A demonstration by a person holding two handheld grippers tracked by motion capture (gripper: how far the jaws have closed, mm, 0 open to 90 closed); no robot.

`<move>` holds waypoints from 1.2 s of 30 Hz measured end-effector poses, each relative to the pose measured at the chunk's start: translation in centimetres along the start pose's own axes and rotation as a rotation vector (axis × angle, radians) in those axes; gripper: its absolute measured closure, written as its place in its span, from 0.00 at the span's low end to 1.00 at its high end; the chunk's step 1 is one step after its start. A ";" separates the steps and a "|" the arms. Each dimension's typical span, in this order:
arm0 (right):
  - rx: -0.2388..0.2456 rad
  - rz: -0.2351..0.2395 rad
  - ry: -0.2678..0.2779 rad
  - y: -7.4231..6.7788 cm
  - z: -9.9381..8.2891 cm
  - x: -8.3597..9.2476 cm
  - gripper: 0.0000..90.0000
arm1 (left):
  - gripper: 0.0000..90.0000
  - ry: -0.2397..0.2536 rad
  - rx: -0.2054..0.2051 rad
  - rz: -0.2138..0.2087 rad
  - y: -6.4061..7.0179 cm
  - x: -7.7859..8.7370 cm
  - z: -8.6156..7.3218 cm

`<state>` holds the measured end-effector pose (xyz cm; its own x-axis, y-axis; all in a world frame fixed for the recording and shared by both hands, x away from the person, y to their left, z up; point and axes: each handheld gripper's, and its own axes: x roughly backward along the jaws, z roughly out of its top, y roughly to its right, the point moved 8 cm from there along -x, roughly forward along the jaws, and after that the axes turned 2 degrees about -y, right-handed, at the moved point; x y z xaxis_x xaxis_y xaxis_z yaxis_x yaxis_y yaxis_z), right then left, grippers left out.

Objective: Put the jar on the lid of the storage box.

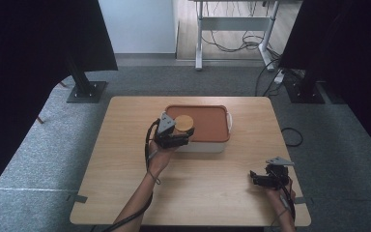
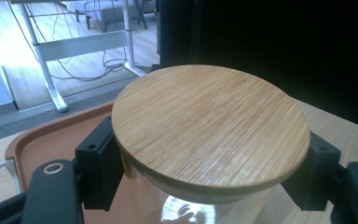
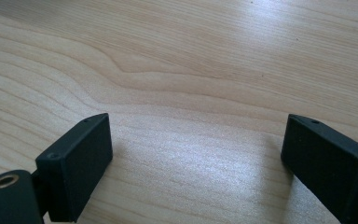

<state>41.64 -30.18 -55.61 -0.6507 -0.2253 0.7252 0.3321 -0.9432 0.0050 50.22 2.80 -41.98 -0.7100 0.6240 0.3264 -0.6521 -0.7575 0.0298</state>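
A glass jar with a round bamboo lid (image 2: 209, 126) sits between the pads of my left gripper (image 2: 209, 179), which is shut on it just under the lid. In the high view that jar (image 1: 184, 123) hangs over the left end of a white box with a terracotta-coloured lid (image 1: 207, 123), with my left gripper (image 1: 178, 137) coming in from the box's front left. My right gripper (image 1: 256, 178) rests low near the table's front right corner. Its black pads (image 3: 81, 158) stand wide apart over bare wood, so the right gripper (image 3: 196, 163) is open with nothing in it.
The light wooden table (image 1: 125, 183) has bare wood on its left and front. A white handle (image 1: 230, 121) sticks out of the box's right end. Black stands and dark curtains flank the table; a desk frame and cables lie beyond.
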 end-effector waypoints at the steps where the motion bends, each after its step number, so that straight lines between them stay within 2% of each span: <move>1: 0.000 0.000 0.000 0.0 0.0 0.0 0.09 | 0.28 0.002 -0.001 0.002 -0.1 -0.1 0.0; 9: 0.001 0.003 0.000 0.0 0.0 0.0 0.09 | 0.28 0.013 0.003 0.027 -0.6 -1.5 0.2; 22: 0.002 0.005 -0.001 0.0 0.0 0.0 0.09 | 0.28 0.007 -0.016 0.051 -1.0 -3.1 0.8; 27: 0.004 0.006 -0.001 -0.1 0.0 0.0 0.09 | 0.28 -0.007 -0.024 0.056 -1.2 -3.7 0.5; 36: 0.006 0.008 -0.001 -0.1 0.0 0.0 0.09 | 0.28 -0.016 -0.007 0.065 -1.3 -4.5 -0.4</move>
<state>41.65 -30.11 -55.60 -0.6475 -0.2325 0.7257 0.3411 -0.9400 0.0032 54.15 1.09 -43.88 -0.7470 0.5701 0.3421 -0.6063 -0.7953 0.0016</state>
